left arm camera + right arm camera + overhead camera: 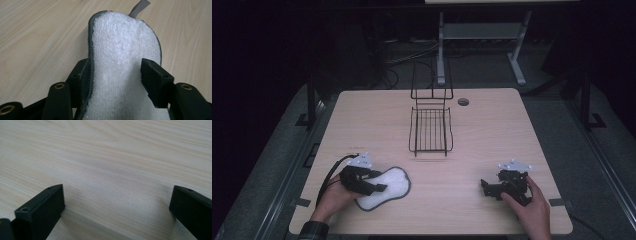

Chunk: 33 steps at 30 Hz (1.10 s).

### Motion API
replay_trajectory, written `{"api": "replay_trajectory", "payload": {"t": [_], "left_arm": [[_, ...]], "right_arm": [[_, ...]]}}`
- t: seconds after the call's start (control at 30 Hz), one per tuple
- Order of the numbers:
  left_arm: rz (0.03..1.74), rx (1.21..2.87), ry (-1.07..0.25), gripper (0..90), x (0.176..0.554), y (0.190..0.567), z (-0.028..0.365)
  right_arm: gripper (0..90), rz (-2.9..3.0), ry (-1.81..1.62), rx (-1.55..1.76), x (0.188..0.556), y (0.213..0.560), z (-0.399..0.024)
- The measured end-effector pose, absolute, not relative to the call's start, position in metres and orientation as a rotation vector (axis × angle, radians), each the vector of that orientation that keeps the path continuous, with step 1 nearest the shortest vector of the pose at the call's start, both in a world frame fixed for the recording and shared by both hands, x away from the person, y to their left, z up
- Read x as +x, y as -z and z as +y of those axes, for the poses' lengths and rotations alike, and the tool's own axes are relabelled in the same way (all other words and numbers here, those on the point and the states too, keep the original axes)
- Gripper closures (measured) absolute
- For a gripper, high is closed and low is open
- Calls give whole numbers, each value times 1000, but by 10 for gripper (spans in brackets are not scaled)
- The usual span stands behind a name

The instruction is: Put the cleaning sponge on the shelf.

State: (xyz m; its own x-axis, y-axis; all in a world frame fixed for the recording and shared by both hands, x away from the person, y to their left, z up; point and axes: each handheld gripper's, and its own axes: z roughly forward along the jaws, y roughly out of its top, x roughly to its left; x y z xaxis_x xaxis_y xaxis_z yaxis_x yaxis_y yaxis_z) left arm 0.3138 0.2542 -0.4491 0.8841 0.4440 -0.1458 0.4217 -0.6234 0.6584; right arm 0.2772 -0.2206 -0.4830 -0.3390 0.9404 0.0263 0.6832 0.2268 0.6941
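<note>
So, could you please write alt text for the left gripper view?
A white fluffy pad with a grey edge and a grey tab lies on a pale wood table, running away from the camera. The left tongs straddle it, one black jaw on each side.

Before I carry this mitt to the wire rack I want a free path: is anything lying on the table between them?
Nothing visible. The left tongs grip the mitt at the near left, and bare table runs from there to the rack. The right tongs sit off to the right, open.
</note>
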Motion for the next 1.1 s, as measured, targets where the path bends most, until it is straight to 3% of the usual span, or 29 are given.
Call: {"api": "replay_trajectory", "payload": {"t": [0.2, 0.73, 1.1], "left_arm": [[625, 2281, -18, 575, 314, 443, 260], [630, 2173, 35, 773, 312, 426, 268], [636, 2143, -24, 835, 304, 410, 268]], "right_arm": [[0, 2107, -873, 1497, 277, 483, -221], [0, 2107, -874, 1497, 277, 483, -221], [0, 2107, -874, 1497, 277, 483, -221]]}}
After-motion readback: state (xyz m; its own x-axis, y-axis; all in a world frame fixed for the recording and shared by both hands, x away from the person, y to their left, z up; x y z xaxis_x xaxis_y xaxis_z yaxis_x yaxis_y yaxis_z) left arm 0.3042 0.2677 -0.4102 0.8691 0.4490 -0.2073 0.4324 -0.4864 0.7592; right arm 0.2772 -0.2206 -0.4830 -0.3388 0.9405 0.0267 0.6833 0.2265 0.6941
